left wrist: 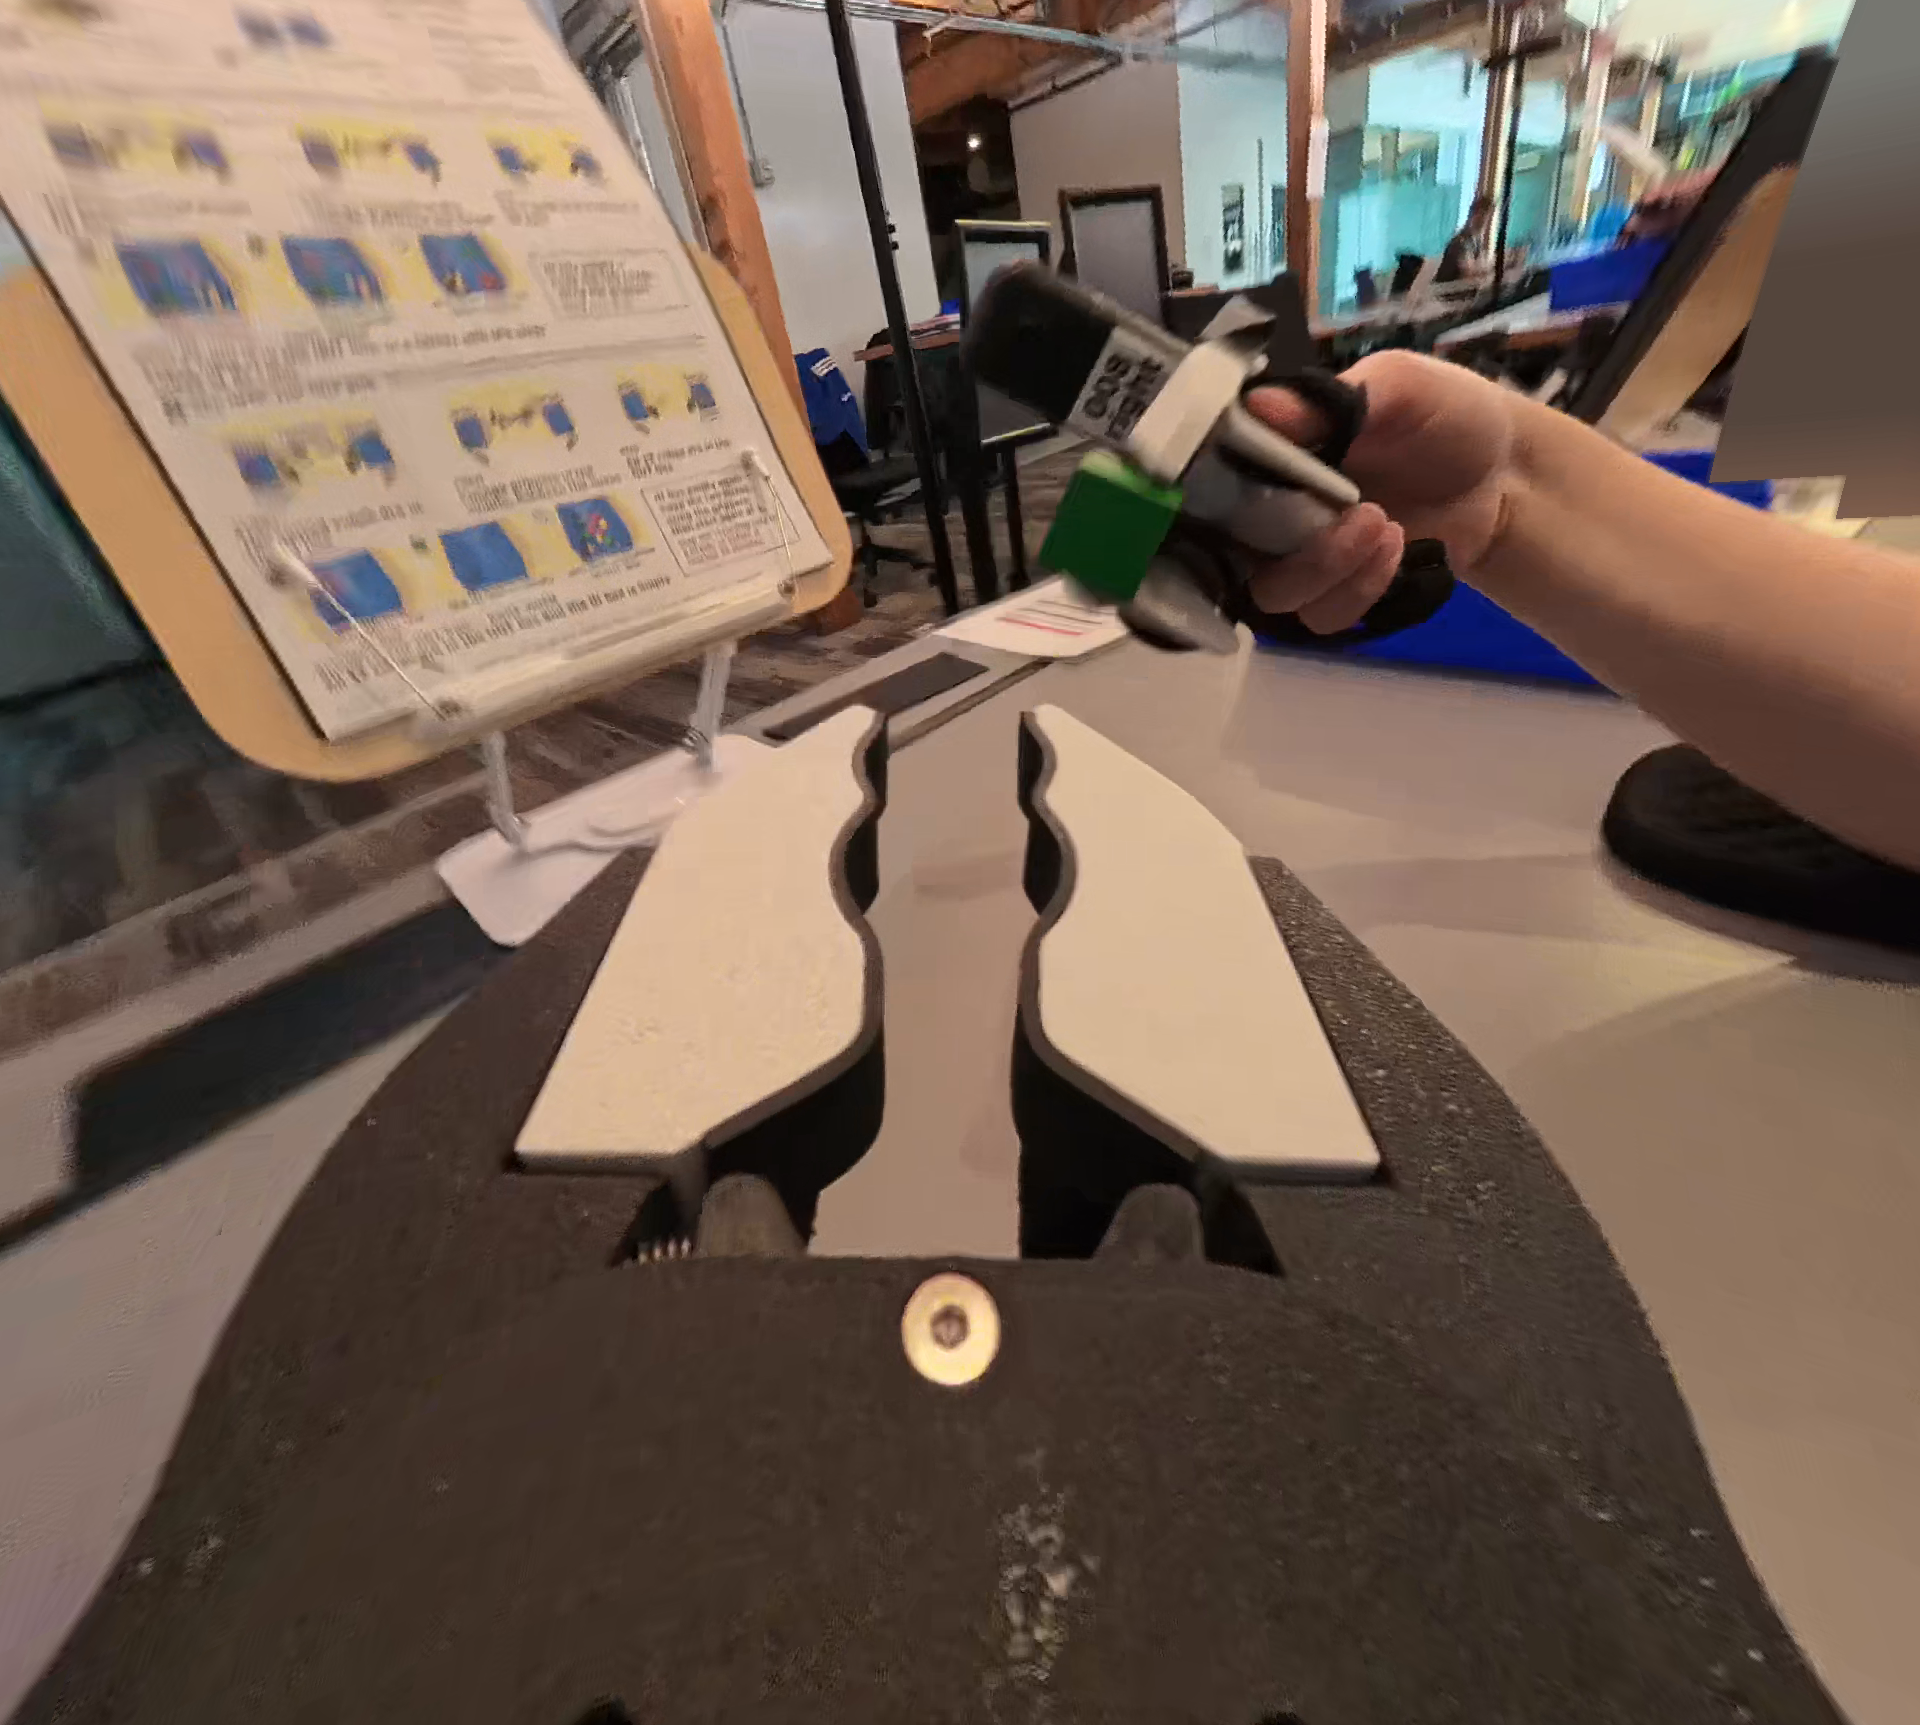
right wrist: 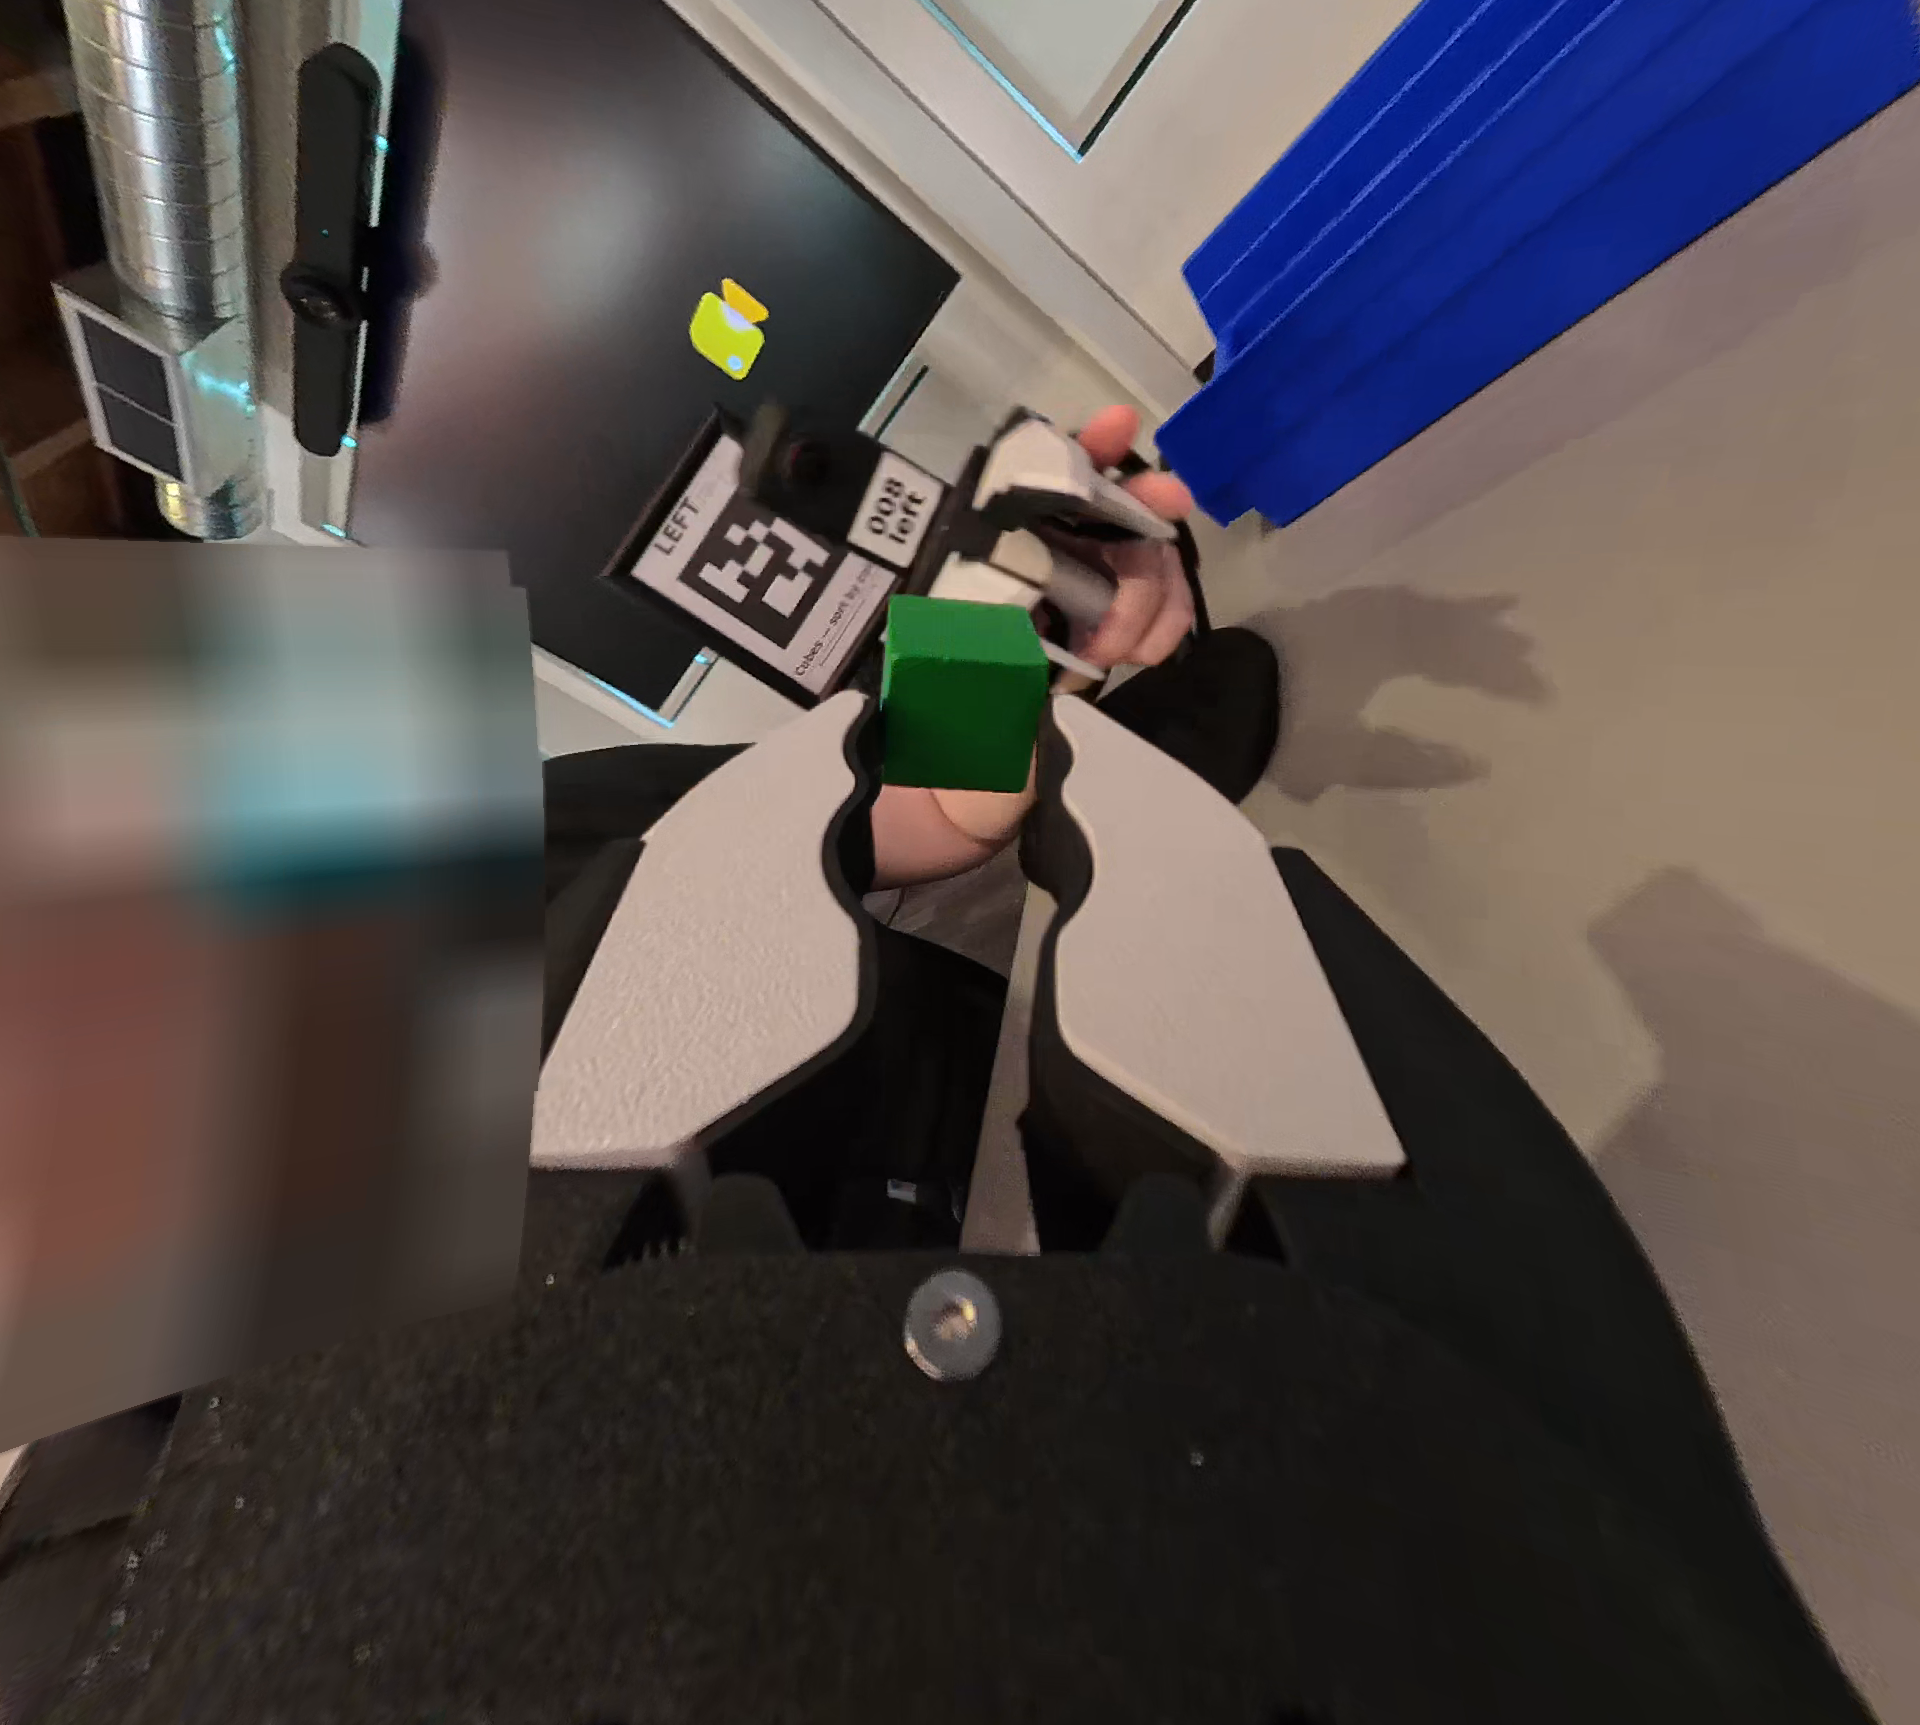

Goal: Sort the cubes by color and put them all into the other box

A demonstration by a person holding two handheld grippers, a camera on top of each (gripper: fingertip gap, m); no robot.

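The green cube [right wrist: 961, 693] is up in the air, pinched between the tips of the right gripper [right wrist: 956, 740], whose jaws are clamped on its two sides. In the left wrist view the same cube [left wrist: 1107, 527] shows at the front of that gripper, held up above the far side of the desk [left wrist: 1455, 844].

Going left to right in the left wrist view: a sheet of pictures [left wrist: 343, 293] leans on a stand at the far left edge of the desk. Next comes the left gripper [left wrist: 951, 771], low over the desk, its jaws apart with nothing between them. Then the cube, and the hand [left wrist: 1392, 491] that holds the right gripper. Behind that hand sits a blue box [left wrist: 1455, 647] near the far right edge of the desk. In the right wrist view the blue box [right wrist: 1558, 169] fills the top right corner
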